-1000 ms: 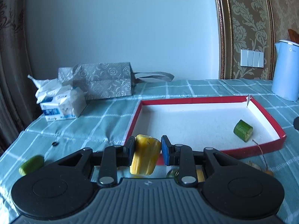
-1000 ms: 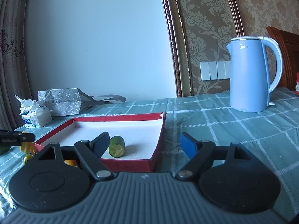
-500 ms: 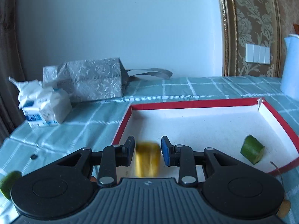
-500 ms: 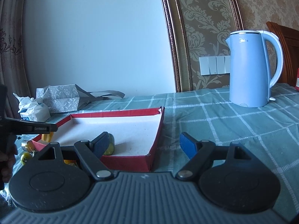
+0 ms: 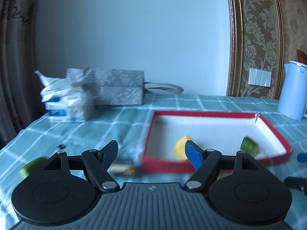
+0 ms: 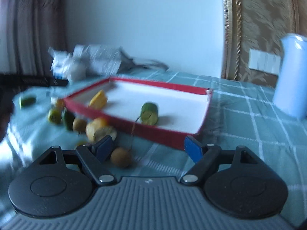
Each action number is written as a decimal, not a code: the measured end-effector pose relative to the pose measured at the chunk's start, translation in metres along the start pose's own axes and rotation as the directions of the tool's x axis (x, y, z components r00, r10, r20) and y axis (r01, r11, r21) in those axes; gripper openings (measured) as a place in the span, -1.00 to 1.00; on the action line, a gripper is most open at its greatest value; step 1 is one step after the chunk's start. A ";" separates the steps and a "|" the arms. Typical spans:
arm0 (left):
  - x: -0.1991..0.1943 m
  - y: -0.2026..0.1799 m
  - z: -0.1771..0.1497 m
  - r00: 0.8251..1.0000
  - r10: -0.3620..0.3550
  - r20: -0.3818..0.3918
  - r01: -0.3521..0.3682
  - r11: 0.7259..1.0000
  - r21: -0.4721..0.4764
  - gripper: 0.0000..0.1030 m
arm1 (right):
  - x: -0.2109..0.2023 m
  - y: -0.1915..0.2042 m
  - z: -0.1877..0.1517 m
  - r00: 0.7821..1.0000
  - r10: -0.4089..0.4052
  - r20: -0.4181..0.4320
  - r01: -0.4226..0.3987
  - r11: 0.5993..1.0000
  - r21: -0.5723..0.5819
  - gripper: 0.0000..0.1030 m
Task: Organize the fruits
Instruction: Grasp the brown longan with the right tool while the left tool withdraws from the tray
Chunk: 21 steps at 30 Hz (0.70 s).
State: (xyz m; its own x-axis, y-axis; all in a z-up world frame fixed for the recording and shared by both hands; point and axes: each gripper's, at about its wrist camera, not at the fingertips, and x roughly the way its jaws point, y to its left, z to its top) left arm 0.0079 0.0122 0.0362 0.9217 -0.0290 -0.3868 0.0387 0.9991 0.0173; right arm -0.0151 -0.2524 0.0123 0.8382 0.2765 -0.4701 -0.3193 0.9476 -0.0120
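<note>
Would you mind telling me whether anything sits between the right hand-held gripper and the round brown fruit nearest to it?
Nothing visible does. The right hand-held gripper is open, and the round brown fruit lies on the tablecloth just ahead of its left finger, with only bare cloth around it. The red tray stands behind the fruit, not in the path.

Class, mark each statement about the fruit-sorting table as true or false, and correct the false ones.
1. The yellow piece lies inside the red tray. True.
2. The left gripper is clamped on the yellow piece. False: its jaws have just been opening and nothing is between them.
3. The tray holds only one item. False: a green piece lies there too.
4. Several small fruits lie on the cloth outside the tray. True.
5. The right gripper holds a fruit. False: it is open and empty.
</note>
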 end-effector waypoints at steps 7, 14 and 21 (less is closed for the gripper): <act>-0.021 0.017 -0.026 1.000 0.024 -0.013 -0.024 1.000 0.002 0.49 | 0.013 0.019 -0.002 0.996 0.018 -0.084 -0.023 0.998 -0.061 -0.13; -0.026 0.012 -0.030 0.999 -0.026 -0.021 0.027 1.000 0.012 0.49 | 0.023 0.026 -0.001 0.990 0.011 -0.139 -0.023 0.996 -0.082 -0.39; -0.032 -0.005 -0.033 0.993 -0.117 -0.020 0.118 0.990 0.075 0.49 | 0.021 0.027 -0.002 0.992 -0.001 -0.125 -0.006 0.998 -0.062 -0.51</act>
State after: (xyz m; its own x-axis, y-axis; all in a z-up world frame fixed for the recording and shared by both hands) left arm -0.0348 0.0090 0.0181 0.9030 -0.1446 -0.4046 0.1758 0.9836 0.0407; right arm -0.0067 -0.2213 0.0003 0.7769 0.2530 -0.5765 -0.3515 0.9340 -0.0638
